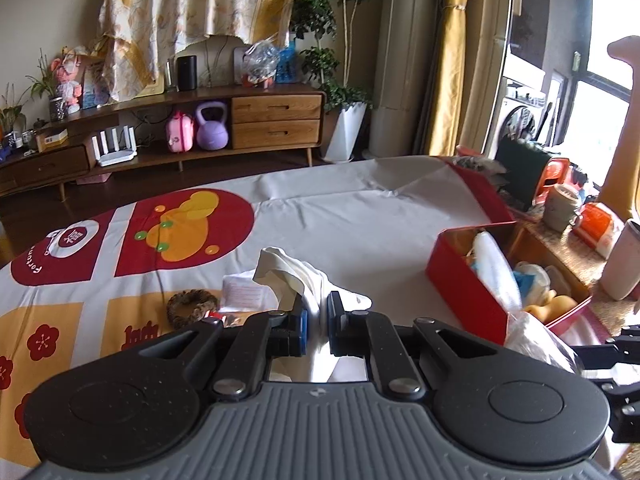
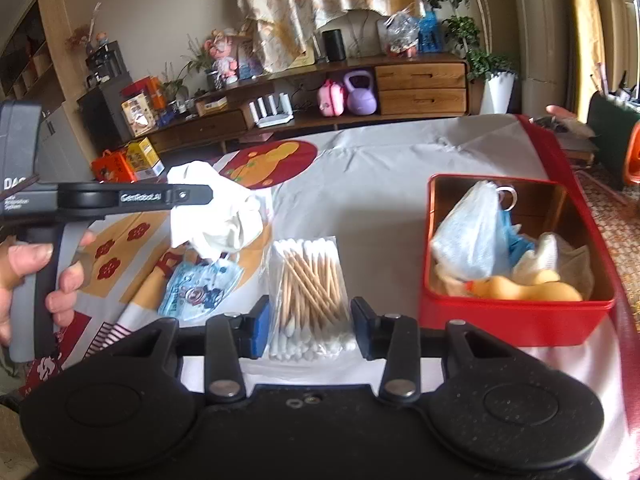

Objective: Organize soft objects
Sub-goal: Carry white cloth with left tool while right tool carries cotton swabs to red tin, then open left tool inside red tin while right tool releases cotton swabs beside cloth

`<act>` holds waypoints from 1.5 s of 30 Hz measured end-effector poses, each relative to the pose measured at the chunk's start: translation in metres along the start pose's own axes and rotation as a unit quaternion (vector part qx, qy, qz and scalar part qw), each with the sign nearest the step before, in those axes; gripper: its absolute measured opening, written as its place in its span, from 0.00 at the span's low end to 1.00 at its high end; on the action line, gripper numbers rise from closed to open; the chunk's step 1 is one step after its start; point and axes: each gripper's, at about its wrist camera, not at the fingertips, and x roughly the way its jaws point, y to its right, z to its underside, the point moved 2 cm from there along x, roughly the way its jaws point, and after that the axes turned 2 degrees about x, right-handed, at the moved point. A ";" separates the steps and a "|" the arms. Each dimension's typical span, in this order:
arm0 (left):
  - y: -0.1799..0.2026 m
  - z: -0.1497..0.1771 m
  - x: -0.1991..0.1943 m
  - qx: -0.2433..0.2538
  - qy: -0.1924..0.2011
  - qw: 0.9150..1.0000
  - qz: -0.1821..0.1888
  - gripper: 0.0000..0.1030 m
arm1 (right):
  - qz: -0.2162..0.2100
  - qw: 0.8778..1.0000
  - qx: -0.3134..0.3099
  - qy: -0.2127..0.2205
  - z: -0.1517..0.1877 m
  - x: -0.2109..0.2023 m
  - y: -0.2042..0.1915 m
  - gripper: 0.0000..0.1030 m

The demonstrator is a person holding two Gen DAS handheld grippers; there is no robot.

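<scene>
My left gripper (image 1: 317, 326) is shut on a crumpled white cloth (image 1: 298, 276) and holds it above the table; it also shows in the right wrist view (image 2: 218, 210), hanging from the left gripper's fingers. My right gripper (image 2: 309, 330) is open, its jaws either side of a clear bag of cotton swabs (image 2: 308, 294) that lies on the tablecloth. A red tin box (image 2: 516, 318) at the right holds soft items: a pale blue bag (image 2: 470, 232), a white cloth and a yellow rubber duck (image 2: 528, 290). The box also shows in the left wrist view (image 1: 464, 288).
A blue packaged face mask (image 2: 200, 288) lies left of the swabs. A leopard-print hair tie (image 1: 190, 306) and a small packet (image 1: 244, 294) lie on the red, white and yellow tablecloth (image 1: 360, 216). Cups and clutter stand right of the box (image 1: 562, 206).
</scene>
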 end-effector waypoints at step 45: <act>0.217 -0.091 0.052 0.075 0.009 0.980 0.186 0.09 | 0.159 0.984 0.073 0.014 -0.032 -0.006 0.162 0.40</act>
